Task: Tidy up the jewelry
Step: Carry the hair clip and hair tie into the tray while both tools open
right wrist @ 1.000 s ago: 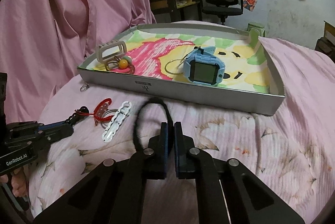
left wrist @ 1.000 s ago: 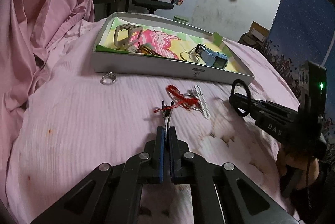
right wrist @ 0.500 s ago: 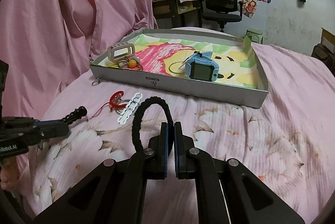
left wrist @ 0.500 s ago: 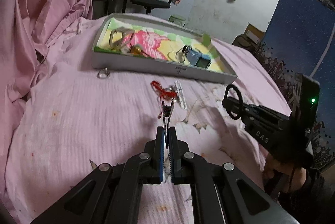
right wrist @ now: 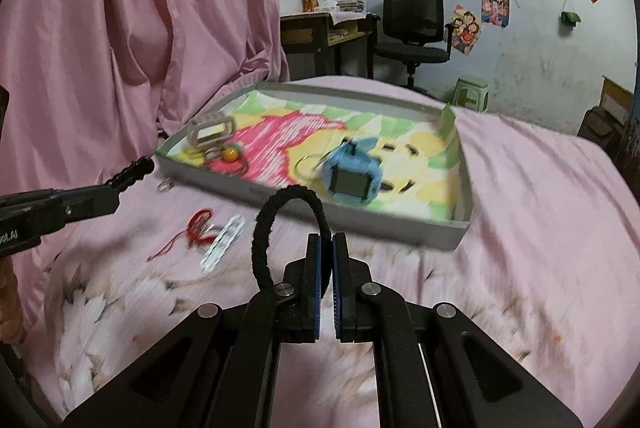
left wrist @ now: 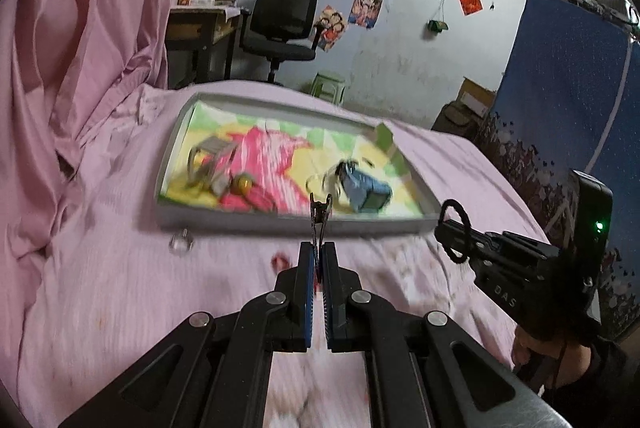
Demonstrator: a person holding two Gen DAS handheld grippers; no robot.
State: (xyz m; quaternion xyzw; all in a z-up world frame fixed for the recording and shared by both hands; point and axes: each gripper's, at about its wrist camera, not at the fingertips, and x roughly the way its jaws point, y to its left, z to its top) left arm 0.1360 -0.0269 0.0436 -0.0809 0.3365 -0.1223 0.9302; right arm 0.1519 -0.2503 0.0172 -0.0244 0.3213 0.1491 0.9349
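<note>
Bed sheet [right wrist: 540, 228] is showing pale pink with faint floral print; curtain [right wrist: 120, 28] is reading plain pink. Tray [right wrist: 360, 224] is showing grey walls, inside lined with a pink, yellow and green drawing. Watch [right wrist: 352, 180] in it is looking light blue with a dark screen. Hair tie [right wrist: 276, 228] is reading black, cord [right wrist: 198, 224] red, clip [left wrist: 320, 216] black.

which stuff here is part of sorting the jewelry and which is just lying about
Part of the job:
- tray
- black hair tie, in the right gripper
- dark hair clip, in the left gripper
- blue watch
- red cord
- white strip
- small ring

Just lying about:
- office chair
- desk
- pink curtain
- green stool
</note>
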